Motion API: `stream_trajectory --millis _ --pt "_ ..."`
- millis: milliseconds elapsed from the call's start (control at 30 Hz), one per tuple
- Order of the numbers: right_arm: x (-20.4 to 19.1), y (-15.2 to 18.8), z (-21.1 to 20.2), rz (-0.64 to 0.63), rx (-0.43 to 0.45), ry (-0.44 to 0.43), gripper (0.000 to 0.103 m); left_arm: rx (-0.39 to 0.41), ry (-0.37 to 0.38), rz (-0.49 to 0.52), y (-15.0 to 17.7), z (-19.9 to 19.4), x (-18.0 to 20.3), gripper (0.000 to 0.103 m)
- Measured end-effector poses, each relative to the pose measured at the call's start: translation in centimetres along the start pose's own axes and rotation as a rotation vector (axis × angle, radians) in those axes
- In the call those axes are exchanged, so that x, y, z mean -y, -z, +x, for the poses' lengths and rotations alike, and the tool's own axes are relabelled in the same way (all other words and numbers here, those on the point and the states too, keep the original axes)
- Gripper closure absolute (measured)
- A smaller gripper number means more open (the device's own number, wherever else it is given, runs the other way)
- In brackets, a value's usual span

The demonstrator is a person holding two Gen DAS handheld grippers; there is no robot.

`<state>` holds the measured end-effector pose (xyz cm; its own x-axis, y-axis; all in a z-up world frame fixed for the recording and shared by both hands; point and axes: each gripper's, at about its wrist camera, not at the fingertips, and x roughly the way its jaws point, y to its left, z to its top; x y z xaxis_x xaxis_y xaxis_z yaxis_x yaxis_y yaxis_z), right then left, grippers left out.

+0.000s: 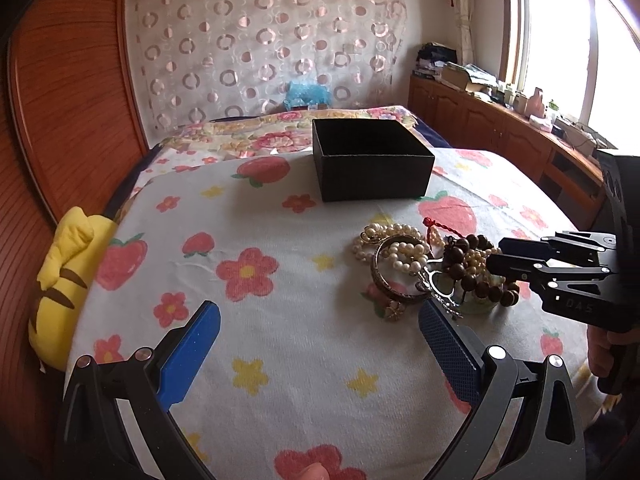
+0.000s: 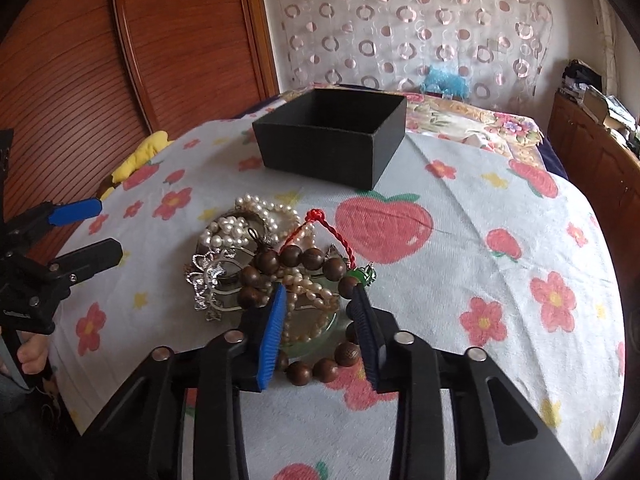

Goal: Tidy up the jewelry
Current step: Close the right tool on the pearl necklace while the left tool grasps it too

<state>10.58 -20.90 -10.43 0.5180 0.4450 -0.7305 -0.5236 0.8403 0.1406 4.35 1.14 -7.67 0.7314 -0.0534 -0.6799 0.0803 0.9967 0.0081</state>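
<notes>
A heap of jewelry (image 1: 424,268) lies on the flowered cloth: pearl strands (image 2: 248,220), a brown wooden bead bracelet (image 2: 304,260), a silver filigree piece (image 2: 208,276), a metal bangle (image 1: 384,276) and a pale green bangle (image 2: 316,340). An open black box (image 1: 372,160) stands behind the heap, also in the right wrist view (image 2: 332,136). My right gripper (image 2: 320,312) is open, its fingers straddling the pearls and green bangle at the heap's near side. My left gripper (image 1: 320,320) is open and empty, just left of the heap.
The flowered cloth (image 1: 280,240) covers a bed. A yellow plush toy (image 1: 68,280) sits at the left edge by a wooden headboard (image 1: 60,120). A wooden cabinet (image 1: 500,128) with clutter runs along the right wall under a window.
</notes>
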Motion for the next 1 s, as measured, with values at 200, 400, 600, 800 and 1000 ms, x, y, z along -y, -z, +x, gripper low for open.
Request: stream_trajectory --millis 200,400,600,800,1000 --pt "0.1 0.0 0.1 -0.015 0.001 0.010 0.097 -0.017 0.019 -0.001 -0.3 0.9 -0.3 0.007" --pt "0.5 -0.5 -2.2 -0.004 0.076 0.004 0.097 -0.017 0.060 0.022 -1.7 2.0 -0.9 0.007" --pt "0.6 -1.4 -5.1 0.001 0.166 0.023 0.097 -0.035 0.127 0.034 -3.2 3.9 -1.5 0.016" --pt "1.1 -2.0 -7.1 0.004 0.221 0.052 0.097 -0.112 0.166 0.119 -4.4 6.4 -0.6 0.044" --pt "1.2 -2.0 -8.0 0.011 0.247 0.078 0.097 -0.174 0.200 0.163 -4.9 8.5 0.0 0.056"
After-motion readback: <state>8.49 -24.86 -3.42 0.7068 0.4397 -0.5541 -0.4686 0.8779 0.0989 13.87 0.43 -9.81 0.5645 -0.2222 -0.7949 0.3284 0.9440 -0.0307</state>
